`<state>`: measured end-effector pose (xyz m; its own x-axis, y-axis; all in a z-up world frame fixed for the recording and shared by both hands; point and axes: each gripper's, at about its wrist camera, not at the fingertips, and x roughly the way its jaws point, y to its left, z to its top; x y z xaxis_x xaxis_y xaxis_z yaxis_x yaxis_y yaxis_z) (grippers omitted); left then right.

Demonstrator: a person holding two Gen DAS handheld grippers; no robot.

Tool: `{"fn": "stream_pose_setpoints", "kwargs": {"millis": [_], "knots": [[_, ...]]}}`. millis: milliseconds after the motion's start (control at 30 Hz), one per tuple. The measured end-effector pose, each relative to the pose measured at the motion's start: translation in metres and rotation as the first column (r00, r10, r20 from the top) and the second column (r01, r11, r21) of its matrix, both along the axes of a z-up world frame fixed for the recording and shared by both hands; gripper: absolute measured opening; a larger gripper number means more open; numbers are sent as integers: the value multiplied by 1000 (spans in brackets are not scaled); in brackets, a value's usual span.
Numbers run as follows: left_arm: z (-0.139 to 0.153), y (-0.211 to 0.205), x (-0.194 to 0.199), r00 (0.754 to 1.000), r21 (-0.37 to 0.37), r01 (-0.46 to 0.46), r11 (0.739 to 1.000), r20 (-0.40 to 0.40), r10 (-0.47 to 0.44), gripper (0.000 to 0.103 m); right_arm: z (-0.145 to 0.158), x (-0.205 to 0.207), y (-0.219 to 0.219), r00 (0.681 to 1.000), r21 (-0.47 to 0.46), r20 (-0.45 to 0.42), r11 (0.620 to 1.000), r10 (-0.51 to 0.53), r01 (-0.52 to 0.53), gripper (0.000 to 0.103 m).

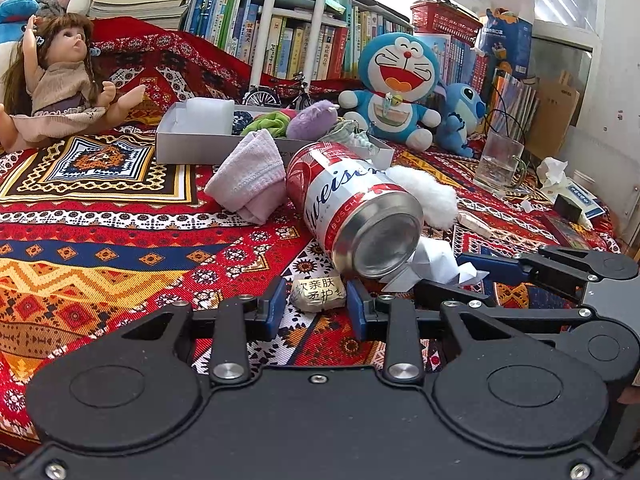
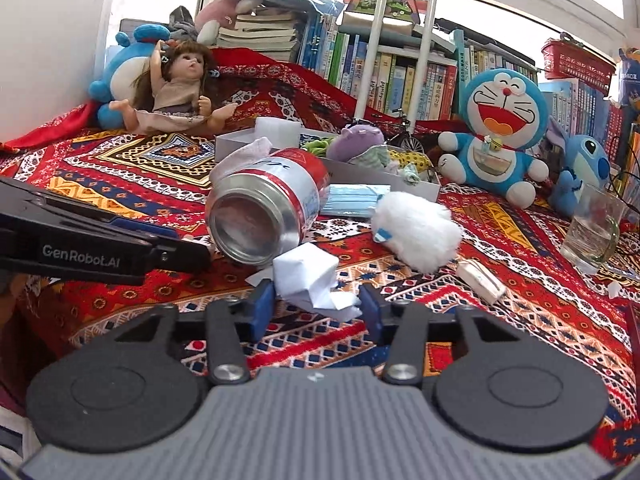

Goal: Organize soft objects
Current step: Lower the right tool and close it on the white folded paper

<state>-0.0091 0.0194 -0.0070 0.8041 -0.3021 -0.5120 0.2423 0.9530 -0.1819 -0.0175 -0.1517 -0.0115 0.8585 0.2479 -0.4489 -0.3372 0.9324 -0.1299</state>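
The left gripper was clenched on one small tissue packet. The packet sat square between the two blue pads, its long axis running across from pad to pad and its printed face up. Far ahead and to the left of this gripper sat one doll, legs pointing toward the tool. Ahead and slightly left lay one folded pink cloth, leaning on the near wall of one grey box that held more soft items. Directly ahead, just beyond the packet, one beer can lay on its side, its base facing the tool and its long axis pointing away toward the box.

The right gripper was closed on one crumpled white paper. The wad filled the gap between the pads and reached forward to the can's base; it had no clear long axis. Ahead and to the right of this gripper lay one blue face mask and one white fluffy toy. Farther right were one Doraemon plush, one Stitch plush and one glass mug.
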Motion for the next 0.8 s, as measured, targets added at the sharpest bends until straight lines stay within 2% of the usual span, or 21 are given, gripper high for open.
{"fn": "stream_pose_setpoints", "kwargs": {"millis": [167,300,333,400,533,800], "knots": [[0,0,0,1000,0,1,1000,0,-1,32,1,-2,-1,1000,14,-5,1000,5,-5,46],[0,0,0,1000,2,1,1000,1,-1,32,3,-3,0,999,19,-25,999,38,-38,46],[0,0,0,1000,3,1,1000,1,-1,32,4,-4,1,998,23,-35,998,51,-50,48],[0,0,0,1000,1,1,1000,1,-1,32,4,-7,2,997,24,-38,998,65,-64,61],[0,1,0,1000,2,1,1000,1,-1,32,8,-10,6,995,-18,-27,995,97,-97,73],[0,1,0,1000,3,-3,1000,4,3,32,13,-8,2,997,-55,-7,996,75,-75,78]]}}
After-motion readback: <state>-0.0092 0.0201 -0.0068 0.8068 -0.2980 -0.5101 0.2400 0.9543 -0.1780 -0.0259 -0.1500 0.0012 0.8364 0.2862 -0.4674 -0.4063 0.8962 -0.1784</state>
